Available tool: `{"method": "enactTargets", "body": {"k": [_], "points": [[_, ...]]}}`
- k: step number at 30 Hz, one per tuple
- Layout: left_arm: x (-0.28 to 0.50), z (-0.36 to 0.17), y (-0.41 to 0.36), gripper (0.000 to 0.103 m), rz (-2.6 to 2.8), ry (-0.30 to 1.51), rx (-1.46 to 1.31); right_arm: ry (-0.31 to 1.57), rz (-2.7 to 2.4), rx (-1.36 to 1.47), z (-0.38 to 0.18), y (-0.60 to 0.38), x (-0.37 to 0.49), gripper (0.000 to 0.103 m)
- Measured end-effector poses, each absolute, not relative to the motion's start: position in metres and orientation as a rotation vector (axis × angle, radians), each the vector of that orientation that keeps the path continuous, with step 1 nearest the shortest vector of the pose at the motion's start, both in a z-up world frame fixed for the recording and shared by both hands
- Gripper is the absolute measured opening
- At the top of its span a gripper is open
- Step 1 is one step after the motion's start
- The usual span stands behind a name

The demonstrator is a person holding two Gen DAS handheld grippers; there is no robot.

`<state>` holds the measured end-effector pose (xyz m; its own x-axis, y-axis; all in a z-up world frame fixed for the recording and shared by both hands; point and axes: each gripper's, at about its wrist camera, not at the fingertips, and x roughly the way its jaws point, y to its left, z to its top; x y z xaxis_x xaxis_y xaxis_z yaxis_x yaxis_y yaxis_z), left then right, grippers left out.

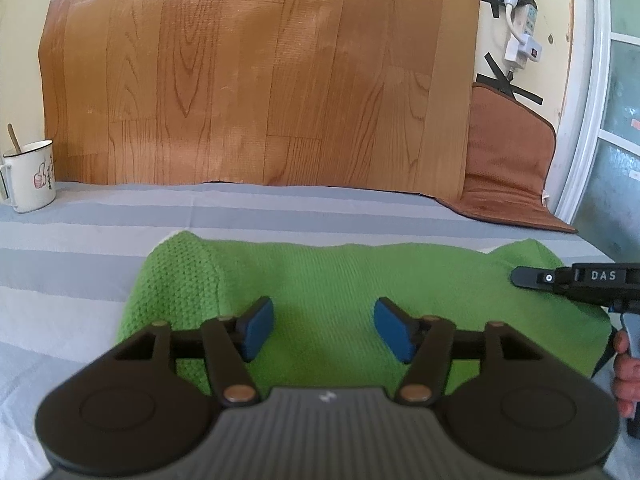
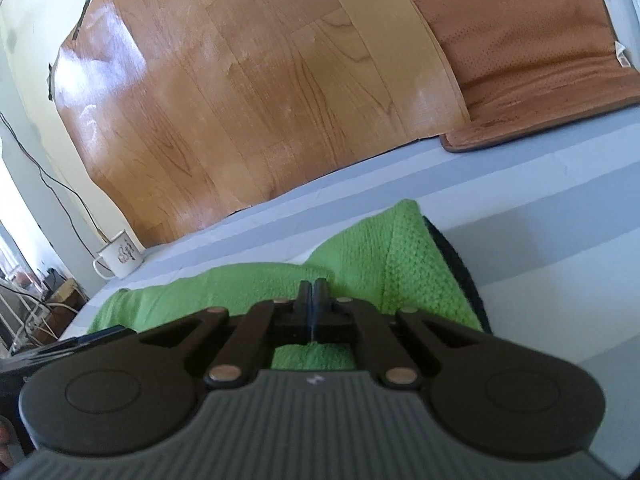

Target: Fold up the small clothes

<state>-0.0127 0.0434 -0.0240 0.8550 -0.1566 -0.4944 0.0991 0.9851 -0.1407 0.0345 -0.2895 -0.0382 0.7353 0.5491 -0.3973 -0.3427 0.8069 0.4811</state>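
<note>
The green knitted garment (image 1: 340,280) is spread on the striped bedsheet (image 1: 80,248), directly beneath and ahead of the left gripper (image 1: 324,330). That gripper is held released above the cloth, its blue pads (image 1: 256,330) standing apart with nothing pinched between them; the fabric is merely seen through the gap. Such a pose is judged to suit a hand waiting or lining up for a fresh hold.

In the right wrist view the right gripper (image 2: 314,292) is clenched, its pads pressed flat together just over the garment. Whether a thin layer of knit is caught between the tips cannot be told, since the contact point is hidden by the fingers themselves. Just right of those tips a thicker ribbed band (image 2: 416,264) is doubled over, with a dark edge (image 2: 460,264) showing beside it, probably a fold already made.

Far left of both grippers, an enamel mug (image 1: 32,176) is parked well apart from the cloth, and a brown cushion (image 2: 520,40) is propped far ahead to the right.
</note>
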Motion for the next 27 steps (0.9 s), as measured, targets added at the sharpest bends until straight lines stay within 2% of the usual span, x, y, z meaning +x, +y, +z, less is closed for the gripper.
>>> {"method": "enactTargets", "body": {"k": [13,23,25,27], "points": [[-0.012,-0.024,0.044,0.06,-0.134,0.529,-0.113,0.543,0.53,0.469,-0.043,-0.303,0.02,0.007],[-0.012,-0.024,0.042,0.061,-0.133,0.528,-0.101,0.534,0.544,0.481,-0.044,-0.303,0.017,0.014],[-0.012,-0.024,0.041,0.061,-0.133,0.528,-0.098,0.525,0.555,0.479,-0.043,-0.303,0.015,0.02],[-0.013,-0.025,0.041,0.061,-0.133,0.528,-0.097,0.5,0.589,0.465,-0.041,-0.303,0.01,0.041]]}}
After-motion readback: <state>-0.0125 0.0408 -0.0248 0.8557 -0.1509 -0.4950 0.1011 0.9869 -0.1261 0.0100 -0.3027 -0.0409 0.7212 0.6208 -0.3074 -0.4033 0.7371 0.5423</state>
